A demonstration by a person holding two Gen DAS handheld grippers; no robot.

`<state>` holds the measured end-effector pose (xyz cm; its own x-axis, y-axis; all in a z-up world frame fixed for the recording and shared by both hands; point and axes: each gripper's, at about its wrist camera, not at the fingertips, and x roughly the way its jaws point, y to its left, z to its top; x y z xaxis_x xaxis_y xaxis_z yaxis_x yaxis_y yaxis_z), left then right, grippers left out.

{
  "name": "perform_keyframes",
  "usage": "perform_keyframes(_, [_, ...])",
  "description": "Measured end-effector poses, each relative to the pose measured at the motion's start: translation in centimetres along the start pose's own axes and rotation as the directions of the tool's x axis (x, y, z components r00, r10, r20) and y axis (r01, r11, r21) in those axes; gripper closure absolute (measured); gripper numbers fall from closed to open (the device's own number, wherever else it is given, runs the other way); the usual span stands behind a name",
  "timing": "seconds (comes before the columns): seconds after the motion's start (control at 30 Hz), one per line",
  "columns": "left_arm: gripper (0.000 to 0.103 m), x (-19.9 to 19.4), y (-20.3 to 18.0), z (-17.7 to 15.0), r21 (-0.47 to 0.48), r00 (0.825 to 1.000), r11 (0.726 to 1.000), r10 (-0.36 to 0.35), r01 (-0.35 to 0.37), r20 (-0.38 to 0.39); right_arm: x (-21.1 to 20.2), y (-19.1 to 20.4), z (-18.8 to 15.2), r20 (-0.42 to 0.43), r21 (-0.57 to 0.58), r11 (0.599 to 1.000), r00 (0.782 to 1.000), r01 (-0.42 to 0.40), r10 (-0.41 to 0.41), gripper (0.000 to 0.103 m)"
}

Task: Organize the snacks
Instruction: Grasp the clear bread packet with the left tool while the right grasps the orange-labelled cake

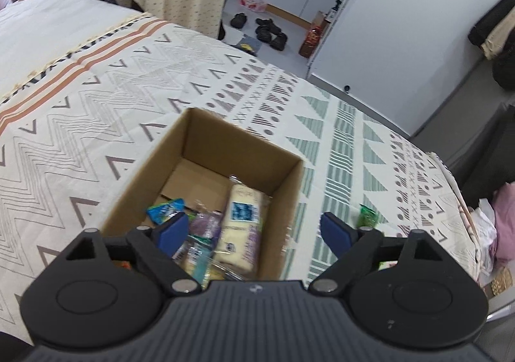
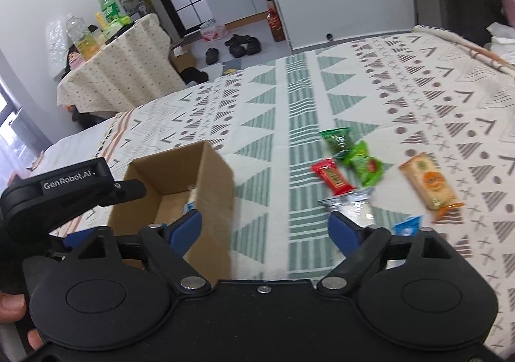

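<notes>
An open cardboard box (image 1: 273,181) sits on the patterned bedspread and holds several snacks, among them a pale cracker pack (image 1: 239,227) and a blue packet (image 1: 165,209). My left gripper (image 1: 254,233) is open and empty, above the box's near right edge. The box also shows in the right wrist view (image 2: 215,188). My right gripper (image 2: 267,230) is open and empty, between the box and loose snacks: a red bar (image 2: 333,177), green packets (image 2: 360,159), an orange cracker pack (image 2: 429,183), a clear wrapper (image 2: 354,204) and a blue packet (image 2: 407,225).
The bedspread (image 1: 96,124) covers a wide bed. One green packet (image 1: 368,215) lies right of the box. A cloth-covered table (image 2: 119,72) with bottles stands beyond the bed. Shoes (image 2: 241,43) lie on the floor. Clothes (image 1: 502,227) pile at the bed's right edge.
</notes>
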<state>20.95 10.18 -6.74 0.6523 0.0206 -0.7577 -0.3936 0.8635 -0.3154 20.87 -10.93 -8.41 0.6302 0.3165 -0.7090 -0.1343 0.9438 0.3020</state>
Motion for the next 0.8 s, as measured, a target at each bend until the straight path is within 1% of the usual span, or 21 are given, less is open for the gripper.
perform_keyframes(0.07, [0.012, -0.1, -0.8, -0.3, 0.016, 1.0, 1.0, -0.01, 0.01, -0.003, -0.6, -0.9, 0.0, 0.012, -0.002, 1.0, 1.0, 0.016, -0.016, 0.008])
perform_keyframes(0.23, [0.011, -0.5, -2.5, -1.1, 0.039, 1.0, 0.999, -0.023, 0.023, -0.01, -1.8, -3.5, -0.4, 0.026, 0.005, 0.999, 0.999, 0.043, -0.043, 0.004])
perform_keyframes(0.4, [0.011, -0.7, -4.3, -1.9, 0.066, 0.999, 0.997, -0.038, 0.04, -0.024, -2.5, -5.7, -0.7, 0.034, 0.018, 0.998, 0.997, 0.064, -0.065, 0.003])
perform_keyframes(0.53, [0.011, -0.7, -5.7, -2.5, 0.089, 0.999, 0.996, -0.028, 0.03, -0.022, -3.1, -7.4, -0.8, 0.044, 0.026, 0.997, 0.997, 0.069, -0.07, 0.003])
perform_keyframes(0.6, [0.011, -0.5, -6.3, -2.7, 0.098, 0.999, 0.995, -0.032, 0.036, -0.035, -3.5, -8.2, -0.8, 0.053, 0.028, 0.997, 0.996, 0.07, -0.071, 0.003])
perform_keyframes(0.8, [0.011, 0.1, -7.6, -3.6, 0.087, 0.998, 0.996, -0.017, 0.023, -0.068, -3.7, -11.3, -0.6, 0.064, 0.051, 0.996, 0.995, 0.069, -0.072, 0.003])
